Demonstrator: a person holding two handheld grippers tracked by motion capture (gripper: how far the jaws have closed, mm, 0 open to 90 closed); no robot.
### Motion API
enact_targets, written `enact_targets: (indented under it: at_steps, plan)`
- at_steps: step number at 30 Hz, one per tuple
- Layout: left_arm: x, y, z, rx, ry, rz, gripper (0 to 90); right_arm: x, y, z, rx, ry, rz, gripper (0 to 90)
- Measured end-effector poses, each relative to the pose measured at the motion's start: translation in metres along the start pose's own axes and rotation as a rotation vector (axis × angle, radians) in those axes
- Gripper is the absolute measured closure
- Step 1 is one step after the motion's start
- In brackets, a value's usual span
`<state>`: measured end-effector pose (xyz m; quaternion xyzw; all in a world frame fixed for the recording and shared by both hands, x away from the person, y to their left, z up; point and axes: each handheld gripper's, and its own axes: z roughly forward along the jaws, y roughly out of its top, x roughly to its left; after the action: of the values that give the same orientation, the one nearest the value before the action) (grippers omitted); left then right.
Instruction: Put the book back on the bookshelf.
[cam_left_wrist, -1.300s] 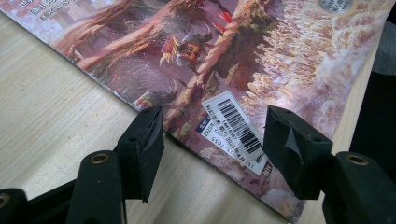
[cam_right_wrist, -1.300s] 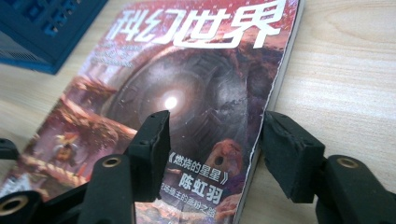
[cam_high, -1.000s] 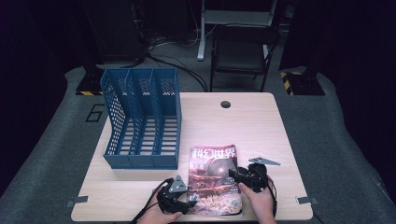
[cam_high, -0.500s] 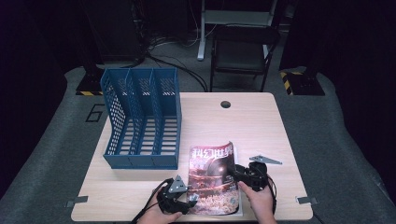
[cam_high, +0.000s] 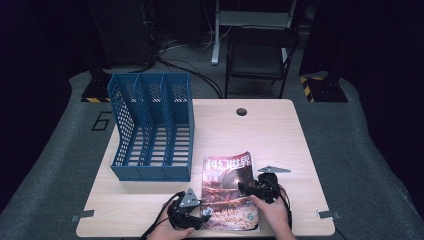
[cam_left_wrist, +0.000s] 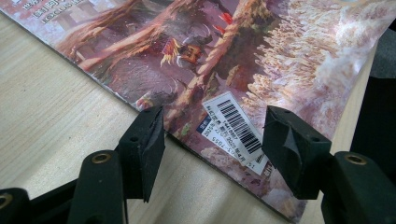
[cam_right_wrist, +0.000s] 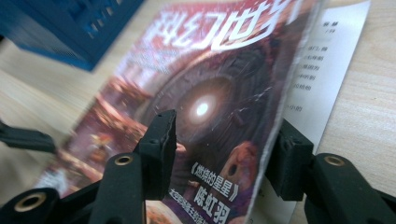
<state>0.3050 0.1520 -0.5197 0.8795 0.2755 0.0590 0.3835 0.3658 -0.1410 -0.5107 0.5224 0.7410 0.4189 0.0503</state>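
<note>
While the magazine (cam_high: 229, 190) lies on the tabletop (cam_high: 280, 130), the left gripper (cam_left_wrist: 212, 140) straddles its corner unclenched; the right gripper (cam_right_wrist: 224, 154) straddles its lifted cover, grip uncertain.

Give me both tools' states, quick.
Left tool: open, jaws astride the magazine's barcode corner, not pressing it.
Right tool: jaws straddle the magazine's lifted edge; grip cannot be told.

Both hands are held low at the table's (cam_high: 280, 120) near edge, each wrapped round a gripper. The left gripper (cam_high: 204, 214) is pointed right, its jaws parted. The right gripper (cam_high: 245, 187) is pointed left, its jaws spread, one set above and one below a lifted cover.
</note>
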Motion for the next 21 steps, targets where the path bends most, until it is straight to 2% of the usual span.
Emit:
enact_targets:
  at_steps: [1, 4, 8, 9, 14, 21]
  plan:
    - [0.0000, 0.0000, 0.0000, 0.000, 0.000, 0.000, 39.0, 0.0009, 0.0001, 0.0012, 0.007, -0.006, -0.011, 48.6]
    - [-0.0009, -0.0008, 0.0010, -0.015, 0.009, -0.008, 39.0, -0.0034, 0.0003, 0.0024, 0.019, 0.007, 0.019, 50.3]
    - [-0.0012, -0.0016, 0.0011, -0.022, 0.009, -0.014, 39.1, -0.0055, -0.0001, 0.0034, 0.023, 0.009, 0.033, 52.3]
    - [-0.0003, -0.0016, 0.0006, -0.019, 0.013, 0.000, 39.1, -0.0059, -0.0003, 0.0037, 0.022, 0.010, 0.031, 52.8]
    - [-0.0004, -0.0017, 0.0007, -0.020, 0.013, 0.000, 39.1, -0.0080, -0.0004, 0.0039, 0.027, 0.014, 0.032, 57.8]
    - [-0.0007, -0.0019, 0.0007, -0.022, 0.015, -0.003, 39.2, -0.0080, -0.0003, 0.0014, 0.060, 0.025, 0.037, 62.5]
